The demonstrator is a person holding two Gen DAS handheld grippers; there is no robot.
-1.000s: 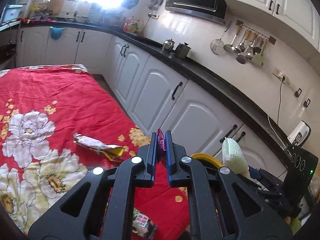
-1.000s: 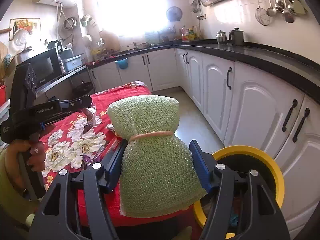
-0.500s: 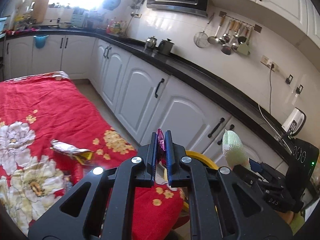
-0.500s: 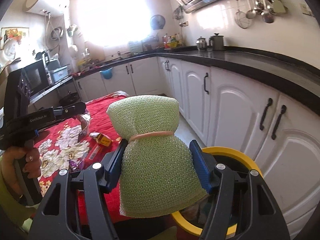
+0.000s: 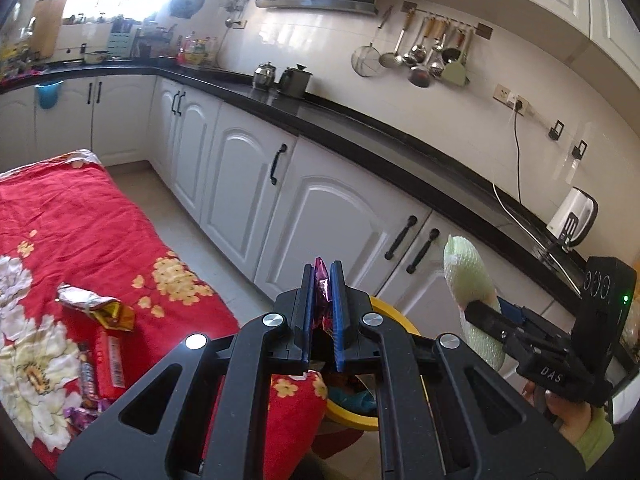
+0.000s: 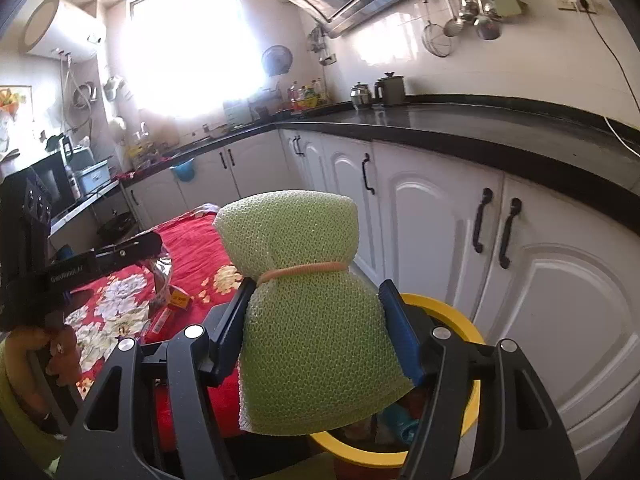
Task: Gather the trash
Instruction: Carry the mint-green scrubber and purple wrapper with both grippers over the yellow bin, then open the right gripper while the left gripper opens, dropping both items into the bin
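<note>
Pinching a thin magenta foil wrapper [image 5: 321, 280], my left gripper [image 5: 321, 300] has its two blue-faced fingers pressed almost flat together, the wrapper's tip poking up just past the fingertips. Directly below and behind those fingers I see the yellow-rimmed bin [image 5: 394, 314], with some blue and mixed scraps lying inside it.

My right gripper [image 6: 316, 320] is spread wide around a green foam-mesh bundle [image 6: 308, 320], cinched at the waist by a tan rubber band [image 6: 300, 271]; both blue pads touch the bundle's sides below the band. From this camera the same bin [image 6: 460, 320] sits beneath and just behind the bundle, up against the white cabinet doors [image 6: 440, 220]. In the left wrist view the right gripper and its bundle [image 5: 472, 280] hang off to the right, above the bin's far side, with a hand [image 5: 568, 416] and green sleeve gripping the handle.

Just left of the bin is the table under a red floral cloth [image 5: 80, 220]. More trash lies on it: a crumpled silver-and-gold wrapper [image 5: 94, 308], a red snack bar [image 5: 110, 360] beside it, and small purple wrappers [image 5: 80, 412] near the cloth's front edge. In the right wrist view my left gripper [image 6: 158, 242] reaches over that cloth, the hand [image 6: 60, 348] on its grip at the frame's left edge.

Farther off runs the black countertop [image 5: 360, 128] with two metal pots [image 5: 280, 76], ladles and a strainer hanging on the wall rail [image 5: 424, 56], and a bright window [image 6: 180, 40] at the far end.
</note>
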